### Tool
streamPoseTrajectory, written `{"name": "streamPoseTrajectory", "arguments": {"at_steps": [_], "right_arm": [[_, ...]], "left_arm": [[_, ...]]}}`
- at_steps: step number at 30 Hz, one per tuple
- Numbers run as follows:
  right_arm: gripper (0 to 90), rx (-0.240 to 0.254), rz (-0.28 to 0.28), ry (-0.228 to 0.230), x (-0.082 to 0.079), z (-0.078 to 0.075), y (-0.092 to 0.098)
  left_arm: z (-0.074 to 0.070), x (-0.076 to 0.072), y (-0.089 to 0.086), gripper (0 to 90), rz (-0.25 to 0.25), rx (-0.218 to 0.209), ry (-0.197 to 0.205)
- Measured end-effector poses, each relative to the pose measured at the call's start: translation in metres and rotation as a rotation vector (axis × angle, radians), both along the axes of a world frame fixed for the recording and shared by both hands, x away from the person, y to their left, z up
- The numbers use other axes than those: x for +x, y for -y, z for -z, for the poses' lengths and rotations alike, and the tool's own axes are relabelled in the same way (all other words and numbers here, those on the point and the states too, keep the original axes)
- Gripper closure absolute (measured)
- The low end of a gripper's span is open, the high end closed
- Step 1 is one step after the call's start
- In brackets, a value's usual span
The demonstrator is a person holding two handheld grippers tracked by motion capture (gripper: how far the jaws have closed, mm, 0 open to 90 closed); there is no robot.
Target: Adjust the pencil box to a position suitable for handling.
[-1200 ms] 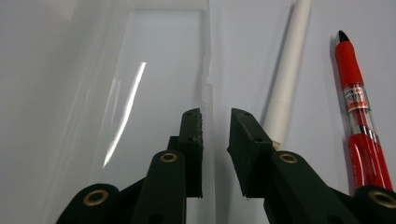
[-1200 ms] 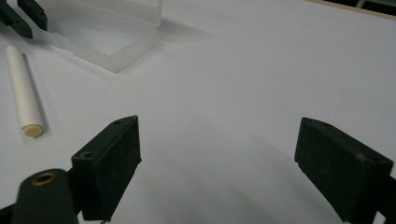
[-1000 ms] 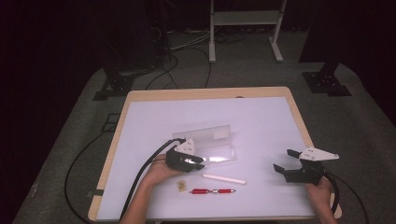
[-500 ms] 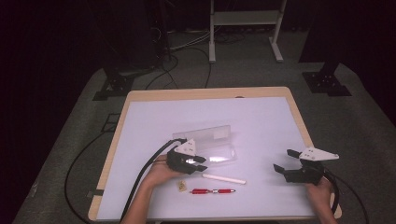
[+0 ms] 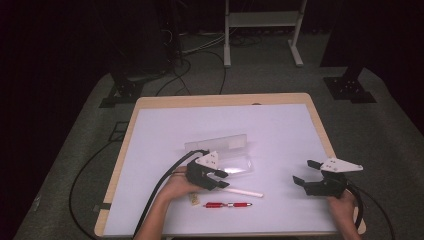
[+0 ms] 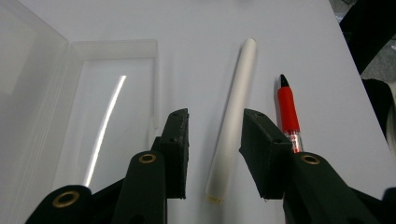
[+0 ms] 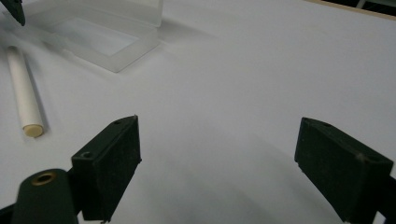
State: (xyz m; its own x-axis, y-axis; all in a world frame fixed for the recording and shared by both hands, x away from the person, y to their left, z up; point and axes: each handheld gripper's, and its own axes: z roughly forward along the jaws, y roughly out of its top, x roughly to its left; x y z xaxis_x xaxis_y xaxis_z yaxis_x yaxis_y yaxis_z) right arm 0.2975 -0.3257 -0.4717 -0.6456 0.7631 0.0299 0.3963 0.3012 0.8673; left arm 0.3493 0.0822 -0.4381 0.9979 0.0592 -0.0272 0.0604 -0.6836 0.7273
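Note:
A white pen (image 6: 233, 121) lies flat on the white table top between the jaws of my left gripper (image 6: 215, 135). Those jaws have just been opening and stand open around the pen, not pressing it. In the high view my left gripper (image 5: 223, 179) points right over the near end of the white pen (image 5: 246, 192). A red pen (image 5: 227, 204) lies just in front of it and appears beside the right jaw as the red pen (image 6: 288, 109). An open clear plastic case (image 5: 220, 150) sits behind. My right gripper (image 5: 306, 172) hovers wide open and holds nothing (image 7: 219, 149).
A small tan piece (image 5: 191, 200) lies by the left hand. The clear case (image 7: 102, 37) and white pen (image 7: 23, 95) lie far left of my right gripper. The table's wooden rim (image 5: 220, 100) borders the white top. Cables and stand legs sit on the floor beyond.
My left gripper has shifted slightly to the right along the white pen and its jaws have spread apart. The right gripper and the pens have stayed put.

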Motion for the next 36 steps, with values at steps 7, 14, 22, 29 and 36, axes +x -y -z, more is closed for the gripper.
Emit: {"name": "streamPoseTrajectory", "arguments": {"at_steps": [7,14,22,29,36], "right_arm": [[13.6,0.000,0.000,0.000,0.000,0.000,0.000],[13.6,0.002,-0.001,0.002,0.000,0.000,0.000],[13.6,0.002,-0.002,0.003,0.000,0.000,0.000],[13.6,0.002,-0.002,0.004,0.000,0.000,0.000],[13.6,0.005,0.000,0.005,0.000,0.000,0.000]], "left_arm": [[-0.001,-0.002,0.009,59.5,0.017,-0.004,0.001],[0.000,-0.004,0.016,55.6,0.026,0.011,0.000],[0.005,-0.005,0.025,53.8,0.040,0.038,-0.008],[0.009,-0.005,0.030,55.9,0.049,0.051,-0.013],[0.013,-0.004,0.033,57.6,0.054,0.070,-0.009]]}}
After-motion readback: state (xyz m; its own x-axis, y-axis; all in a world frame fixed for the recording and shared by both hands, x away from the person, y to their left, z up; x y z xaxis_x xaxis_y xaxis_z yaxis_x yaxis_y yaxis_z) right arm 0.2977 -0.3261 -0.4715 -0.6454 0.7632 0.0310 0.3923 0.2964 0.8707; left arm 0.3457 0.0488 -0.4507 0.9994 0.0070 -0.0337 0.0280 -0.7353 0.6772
